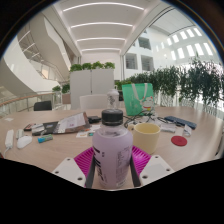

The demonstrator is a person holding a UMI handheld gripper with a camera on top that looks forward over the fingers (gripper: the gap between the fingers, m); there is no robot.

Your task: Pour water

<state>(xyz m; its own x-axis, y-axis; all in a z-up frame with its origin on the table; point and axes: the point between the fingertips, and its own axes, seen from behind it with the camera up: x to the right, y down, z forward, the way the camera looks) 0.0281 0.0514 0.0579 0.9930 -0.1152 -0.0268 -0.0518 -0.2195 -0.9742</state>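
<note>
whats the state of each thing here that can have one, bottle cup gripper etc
clear plastic water bottle with black cap: upright, capped, held between the fingers
gripper: shut on the bottle, pink pads pressed to both its sides
pale yellow cup: upright on the table, open top, just beyond the fingers; contents not visible
round red lid: lying flat on the table, beside the cup

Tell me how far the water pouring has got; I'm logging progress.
Done: the gripper is closed on the bottle, both fingers against its sides. In hand: the bottle is upright with its cap on, just short of the yellow cup. Left: uncapping, tilting over the cup, pouring. No water is seen flowing.
</note>
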